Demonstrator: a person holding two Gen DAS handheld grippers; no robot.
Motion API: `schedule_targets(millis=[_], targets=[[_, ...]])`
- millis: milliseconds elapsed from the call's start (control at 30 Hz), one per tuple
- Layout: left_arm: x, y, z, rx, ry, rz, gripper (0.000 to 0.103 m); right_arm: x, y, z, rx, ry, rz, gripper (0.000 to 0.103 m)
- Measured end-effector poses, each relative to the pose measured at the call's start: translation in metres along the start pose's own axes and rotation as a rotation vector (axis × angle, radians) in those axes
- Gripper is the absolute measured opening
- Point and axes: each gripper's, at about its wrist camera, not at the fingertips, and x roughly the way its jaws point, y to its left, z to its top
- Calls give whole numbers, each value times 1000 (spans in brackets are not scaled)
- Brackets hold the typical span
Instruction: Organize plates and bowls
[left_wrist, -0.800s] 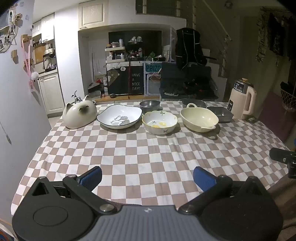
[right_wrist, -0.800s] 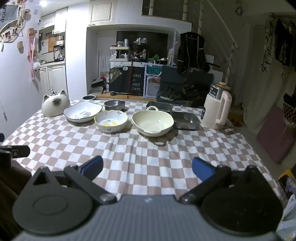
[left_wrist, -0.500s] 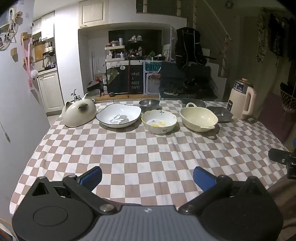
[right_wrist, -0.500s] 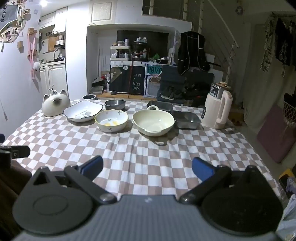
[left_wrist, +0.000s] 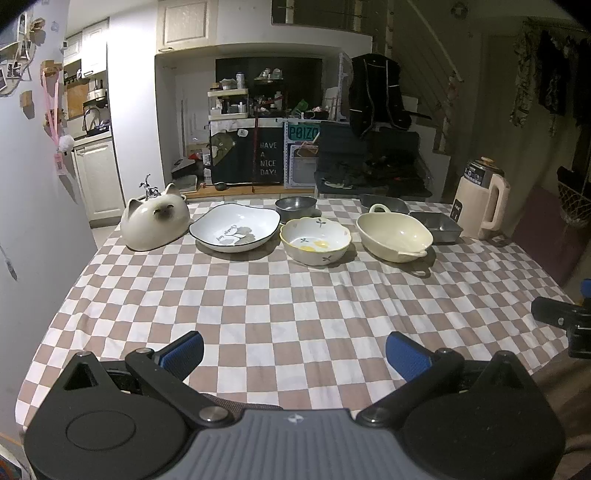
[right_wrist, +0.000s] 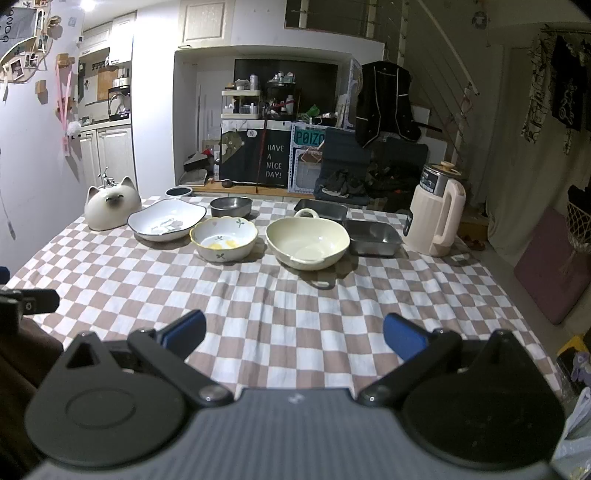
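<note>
Nothing stacked yet. Left gripper (left_wrist: 293, 349) and right gripper (right_wrist: 293, 332) both spread wide, empty, hovering at the near table edge. White plate (left_wrist: 234, 232), floral bowl (left_wrist: 314, 242), cream bowl (left_wrist: 394, 237) lined up far across; possibly 3 metal dishes behind.

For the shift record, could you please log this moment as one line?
left gripper: open, empty | right gripper: open, empty | floral bowl, cream handled bowl: untouched on checkered tablecloth
</note>
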Motion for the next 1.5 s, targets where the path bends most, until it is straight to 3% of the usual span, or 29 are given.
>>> schedule_targets(millis=[1500], targets=[[1, 1, -1, -11, 13, -10, 103, 3, 2, -2, -2, 5, 2, 103]])
